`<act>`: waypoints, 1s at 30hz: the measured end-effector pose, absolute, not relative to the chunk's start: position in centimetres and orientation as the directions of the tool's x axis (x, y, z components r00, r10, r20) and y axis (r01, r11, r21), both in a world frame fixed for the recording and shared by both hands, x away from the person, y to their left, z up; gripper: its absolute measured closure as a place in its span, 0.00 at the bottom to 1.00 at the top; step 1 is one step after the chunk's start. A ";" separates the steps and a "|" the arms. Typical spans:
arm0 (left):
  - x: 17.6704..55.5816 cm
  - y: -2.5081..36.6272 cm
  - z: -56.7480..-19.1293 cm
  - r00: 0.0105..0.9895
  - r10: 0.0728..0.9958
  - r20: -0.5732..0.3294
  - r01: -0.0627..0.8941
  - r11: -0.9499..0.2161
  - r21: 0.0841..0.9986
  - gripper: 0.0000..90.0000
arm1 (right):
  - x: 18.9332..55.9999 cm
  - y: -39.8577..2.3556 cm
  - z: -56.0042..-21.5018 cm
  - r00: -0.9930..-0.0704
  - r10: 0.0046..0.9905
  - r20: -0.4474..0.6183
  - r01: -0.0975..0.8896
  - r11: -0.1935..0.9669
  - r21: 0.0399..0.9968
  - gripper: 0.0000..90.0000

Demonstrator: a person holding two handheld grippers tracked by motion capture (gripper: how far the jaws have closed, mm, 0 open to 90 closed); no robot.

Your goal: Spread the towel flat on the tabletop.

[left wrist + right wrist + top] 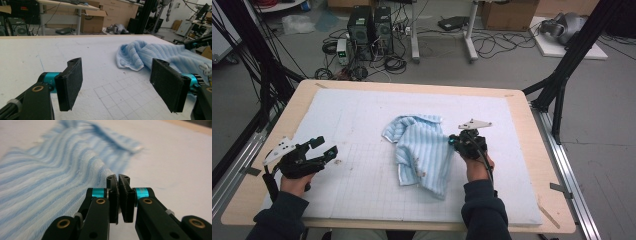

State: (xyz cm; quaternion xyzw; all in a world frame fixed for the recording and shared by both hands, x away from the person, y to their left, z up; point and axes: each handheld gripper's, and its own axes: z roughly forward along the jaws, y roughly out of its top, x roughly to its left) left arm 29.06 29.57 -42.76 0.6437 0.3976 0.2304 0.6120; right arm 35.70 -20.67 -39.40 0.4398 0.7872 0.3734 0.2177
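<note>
A light blue striped towel (422,150) lies crumpled on the white foam mat (357,107), a little right of its centre. My right gripper (453,141) sits at the towel's right edge with its jaws pressed together. In the right gripper view a raised fold of the towel (50,170) runs up to the shut jaw tips (118,177), which pinch its edge. My left gripper (326,146) rests low over the mat's left side, well clear of the cloth. Its jaws stand wide apart (117,72) with nothing between them, and the towel (155,53) lies beyond.
The mat covers most of a wooden table (537,150); its near half carries a faint grid (372,170). Small dark crumbs (338,162) lie by the left gripper. Computer towers (369,27), cables and black frame legs (562,75) stand on the floor beyond.
</note>
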 end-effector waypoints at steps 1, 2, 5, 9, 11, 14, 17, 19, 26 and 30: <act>29.1 29.6 -42.8 0.578 0.794 -0.190 0.230 0.065 0.971 0.30 | 36.0 -21.1 -39.4 -0.497 0.867 -0.039 0.536 0.342 0.772 0.96; 29.0 29.6 -42.8 0.580 0.793 -0.189 0.230 0.063 0.971 0.30 | 36.4 -21.6 -39.5 -0.477 0.877 -0.061 0.546 0.350 0.761 0.96; 29.0 29.6 -42.8 0.579 0.793 -0.190 0.231 0.064 0.971 0.30 | 37.3 -22.9 -40.0 -0.420 0.902 -0.103 0.574 0.352 0.740 0.96; 29.1 29.6 -42.8 0.580 0.792 -0.192 0.232 0.066 0.970 0.30 | 38.1 -23.6 -40.8 -0.382 0.915 -0.134 0.605 0.357 0.712 0.96; 29.1 29.5 -42.8 0.580 0.792 -0.192 0.232 0.065 0.971 0.30 | 38.3 -23.6 -41.0 -0.379 0.913 -0.153 0.609 0.371 0.701 0.96; 29.0 29.5 -42.8 0.585 0.788 -0.191 0.234 0.061 0.970 0.30 | 37.9 -23.2 -40.9 -0.393 0.909 -0.137 0.598 0.366 0.713 0.92; 29.0 29.5 -42.8 0.586 0.787 -0.192 0.236 0.061 0.970 0.30 | 36.8 -23.0 -40.1 -0.437 0.895 -0.094 0.570 0.356 0.740 0.73; 29.0 29.5 -42.8 0.586 0.787 -0.192 0.236 0.061 0.970 0.30 | 36.3 -23.0 -39.8 -0.453 0.890 -0.056 0.562 0.334 0.757 0.63; 29.0 28.9 -42.8 0.596 0.781 -0.188 0.248 0.044 0.968 0.30 | 31.3 -23.1 -40.9 -0.566 0.822 0.068 0.543 0.309 0.781 0.54; 29.0 28.5 -42.8 0.593 0.784 -0.182 0.248 0.037 0.968 0.30 | 31.0 -22.4 -42.9 -0.618 0.782 0.081 0.574 0.379 0.726 0.60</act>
